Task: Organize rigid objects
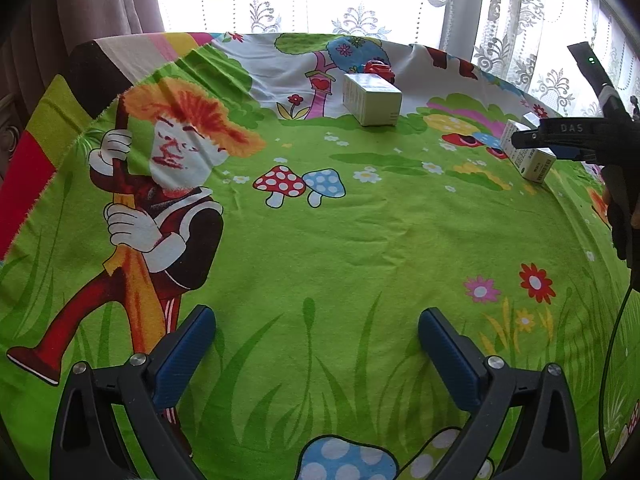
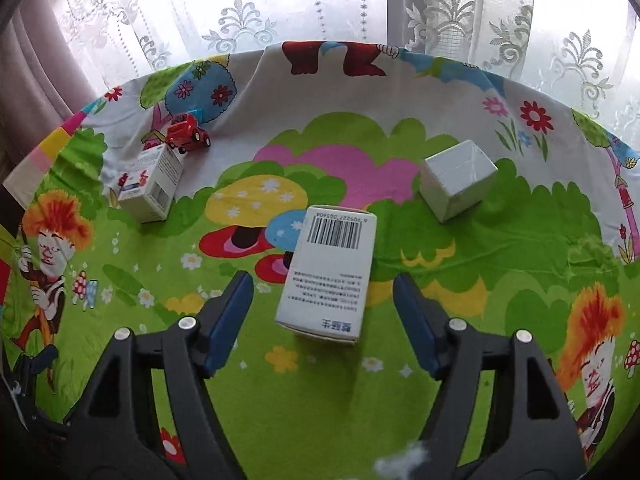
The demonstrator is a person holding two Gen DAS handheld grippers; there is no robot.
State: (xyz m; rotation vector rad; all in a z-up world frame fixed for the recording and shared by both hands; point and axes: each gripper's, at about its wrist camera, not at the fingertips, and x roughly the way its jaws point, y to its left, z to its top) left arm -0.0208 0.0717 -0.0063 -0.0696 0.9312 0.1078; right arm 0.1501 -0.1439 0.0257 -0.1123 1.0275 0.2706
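Boxes [image 2: 328,272], [image 2: 458,184], [image 2: 150,186] and toy car [image 2: 188,132] scattered mid-frame, none grouped; both grippers [image 1: 316,344] [image 2: 322,320] open, empty.

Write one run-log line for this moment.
left tool: open, idle | right tool: open, straddling barcode box | other boxes, toy car: untouched

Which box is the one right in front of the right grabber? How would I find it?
Look at the bright green cartoon tablecloth by the lace curtain. Near its middle, between the open fingers of the right gripper, lies a flat white box. It alone shows a big black barcode on top; the plain cube box and the box beside the red toy car do not.
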